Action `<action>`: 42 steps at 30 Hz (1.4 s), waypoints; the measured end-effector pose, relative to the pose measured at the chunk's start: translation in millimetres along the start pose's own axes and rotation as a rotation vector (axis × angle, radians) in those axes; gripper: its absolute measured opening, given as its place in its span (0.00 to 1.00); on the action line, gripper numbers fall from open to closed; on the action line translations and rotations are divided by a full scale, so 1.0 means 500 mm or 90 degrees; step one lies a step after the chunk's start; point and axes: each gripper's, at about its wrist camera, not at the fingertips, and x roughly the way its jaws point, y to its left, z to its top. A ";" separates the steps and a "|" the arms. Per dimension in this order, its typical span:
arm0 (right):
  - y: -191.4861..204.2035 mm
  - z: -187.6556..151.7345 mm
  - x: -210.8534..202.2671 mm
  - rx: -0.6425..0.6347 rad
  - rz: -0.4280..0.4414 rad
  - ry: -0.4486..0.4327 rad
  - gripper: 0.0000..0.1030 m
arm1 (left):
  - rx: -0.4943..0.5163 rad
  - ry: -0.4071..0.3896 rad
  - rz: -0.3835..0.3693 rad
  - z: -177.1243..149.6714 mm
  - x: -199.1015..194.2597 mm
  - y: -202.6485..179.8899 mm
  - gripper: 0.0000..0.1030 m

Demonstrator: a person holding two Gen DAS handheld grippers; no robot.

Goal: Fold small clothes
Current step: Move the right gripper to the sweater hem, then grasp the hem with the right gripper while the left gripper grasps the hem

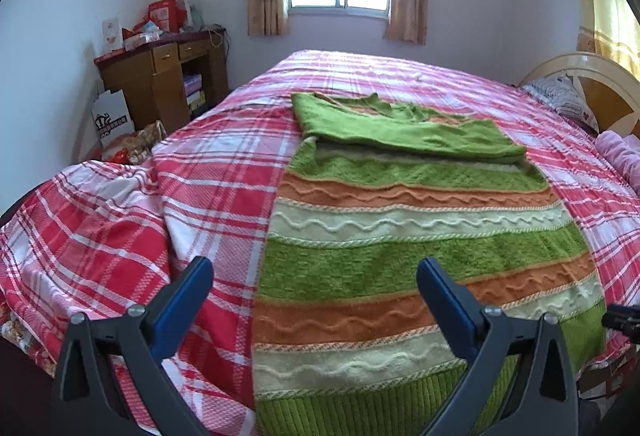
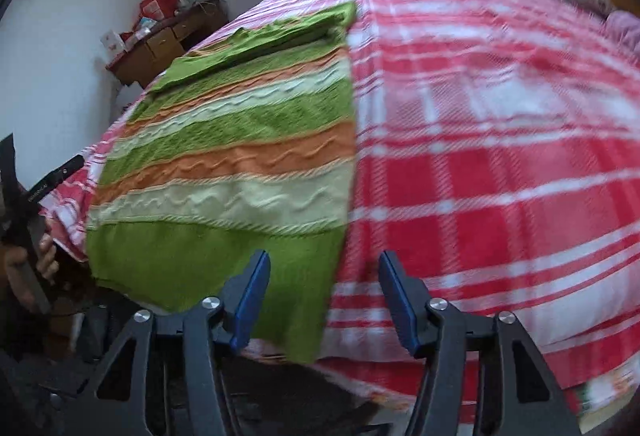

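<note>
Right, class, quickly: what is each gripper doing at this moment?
Left gripper: open, holding nothing, above the striped sweater.
Right gripper: open, holding nothing, over the sweater's near edge.

The left gripper (image 1: 314, 276) hangs with fingers (image 1: 198, 276) spread wide, holding nothing. The right gripper (image 2: 322, 270) likewise has its fingers (image 2: 256, 276) parted and empty.
</note>
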 end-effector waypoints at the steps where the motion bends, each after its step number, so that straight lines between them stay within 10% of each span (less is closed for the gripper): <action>1: 0.005 -0.004 0.003 -0.002 0.000 0.001 0.55 | -0.003 -0.002 0.002 0.000 -0.001 0.005 1.00; 8: 0.045 -0.027 0.013 -0.038 0.017 0.052 0.18 | -0.045 -0.010 -0.013 -0.005 -0.009 0.036 1.00; 17: 0.013 -0.029 0.025 0.039 0.088 0.076 0.12 | -0.056 -0.012 -0.008 -0.005 -0.011 0.050 1.00; 26: 0.026 0.084 -0.012 0.084 0.281 0.043 0.09 | -0.071 -0.043 0.004 0.022 -0.029 0.090 1.00; 34: -0.004 0.278 0.053 0.115 0.187 -0.065 0.09 | -0.069 -0.056 0.032 0.041 -0.046 0.143 1.00; 42: -0.034 0.292 0.163 0.142 0.110 -0.036 0.09 | 0.005 -0.023 -0.035 0.037 -0.026 0.149 1.00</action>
